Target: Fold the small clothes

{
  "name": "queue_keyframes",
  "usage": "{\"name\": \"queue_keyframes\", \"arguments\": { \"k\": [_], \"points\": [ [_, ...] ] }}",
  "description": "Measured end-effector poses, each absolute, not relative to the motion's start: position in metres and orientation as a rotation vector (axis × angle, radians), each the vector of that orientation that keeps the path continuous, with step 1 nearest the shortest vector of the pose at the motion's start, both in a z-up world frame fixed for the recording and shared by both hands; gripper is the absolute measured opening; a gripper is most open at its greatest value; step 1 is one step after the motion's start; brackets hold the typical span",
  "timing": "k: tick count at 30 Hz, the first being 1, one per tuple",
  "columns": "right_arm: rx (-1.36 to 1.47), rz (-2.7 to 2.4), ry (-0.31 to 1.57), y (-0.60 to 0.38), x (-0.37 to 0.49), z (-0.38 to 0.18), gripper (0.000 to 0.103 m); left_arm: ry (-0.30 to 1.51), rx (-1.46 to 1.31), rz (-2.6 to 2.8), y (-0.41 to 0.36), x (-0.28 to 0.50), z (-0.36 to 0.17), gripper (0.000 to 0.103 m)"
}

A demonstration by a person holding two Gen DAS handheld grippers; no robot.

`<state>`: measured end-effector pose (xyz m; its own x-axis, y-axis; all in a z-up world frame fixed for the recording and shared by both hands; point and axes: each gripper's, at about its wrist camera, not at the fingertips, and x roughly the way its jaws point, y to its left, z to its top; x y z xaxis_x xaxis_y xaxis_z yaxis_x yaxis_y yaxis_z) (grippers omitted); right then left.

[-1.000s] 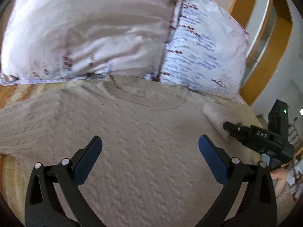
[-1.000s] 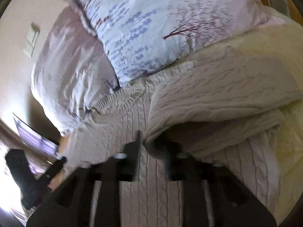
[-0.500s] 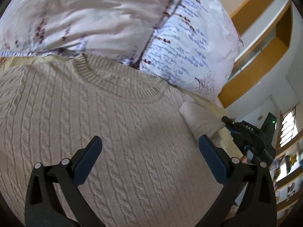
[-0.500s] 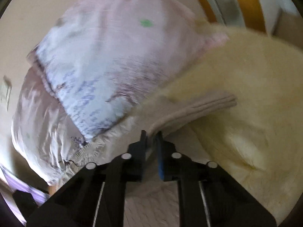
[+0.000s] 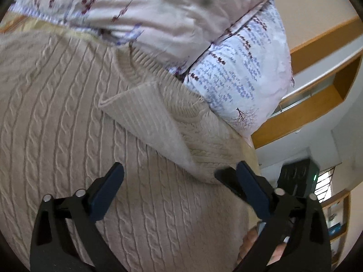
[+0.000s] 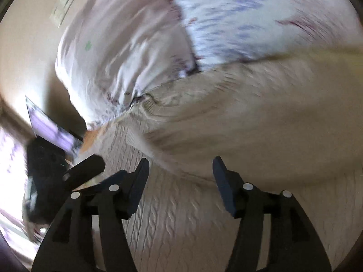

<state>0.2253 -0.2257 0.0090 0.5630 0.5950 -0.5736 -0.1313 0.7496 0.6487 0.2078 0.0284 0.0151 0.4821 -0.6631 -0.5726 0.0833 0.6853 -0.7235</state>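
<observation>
A beige cable-knit sweater (image 5: 68, 136) lies flat on the bed, neck towards the pillows. Its right sleeve (image 5: 163, 122) is folded in across the chest, ribbed cuff near the collar. My left gripper (image 5: 179, 181) is open and empty, just above the sweater's body below the folded sleeve. The right gripper shows at the left wrist view's right edge (image 5: 226, 176). In the blurred right wrist view the right gripper (image 6: 180, 172) is open and empty over the sweater (image 6: 192, 215), with the folded sleeve (image 6: 249, 136) ahead of it.
Two patterned pillows (image 5: 158, 11) (image 5: 245, 68) lie behind the sweater against the wall. A wooden shelf unit (image 5: 317, 90) stands to the right. The bed's yellow cover (image 5: 251, 151) shows past the sweater's right side. A bright screen (image 6: 47, 129) sits at the left.
The right gripper carried the sleeve over the chest, opened and let it go. The left gripper stayed open and shifted closer over the sweater.
</observation>
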Motion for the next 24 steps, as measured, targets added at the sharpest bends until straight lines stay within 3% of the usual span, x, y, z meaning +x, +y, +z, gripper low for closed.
{"name": "queue_keyframes", "arguments": {
  "k": [8, 13, 16, 18, 19, 24],
  "points": [
    [1.071, 0.188, 0.794, -0.34, 0.18, -0.028, 0.059, 1.021, -0.796, -0.412, 0.031, 0.216, 0.002, 0.072],
    [1.134, 0.093, 0.693, -0.368, 0.179, -0.031, 0.048, 1.007, -0.826, -0.351, 0.044, 0.225, -0.007, 0.04],
    [1.143, 0.053, 0.662, -0.374, 0.185, -0.034, 0.038, 1.002, -0.791, -0.325, 0.05, 0.237, -0.012, 0.011],
    [1.135, 0.024, 0.657, -0.375, 0.19, -0.036, 0.028, 1.003, -0.758, -0.336, 0.052, 0.245, -0.011, 0.008],
    [1.124, 0.008, 0.654, -0.376, 0.191, -0.037, 0.012, 0.994, -0.737, -0.34, 0.052, 0.248, -0.008, 0.008],
    [1.004, -0.005, 0.606, -0.36, 0.175, -0.026, 0.008, 0.914, -0.598, -0.362, 0.058, 0.252, 0.021, 0.007]
  ]
}}
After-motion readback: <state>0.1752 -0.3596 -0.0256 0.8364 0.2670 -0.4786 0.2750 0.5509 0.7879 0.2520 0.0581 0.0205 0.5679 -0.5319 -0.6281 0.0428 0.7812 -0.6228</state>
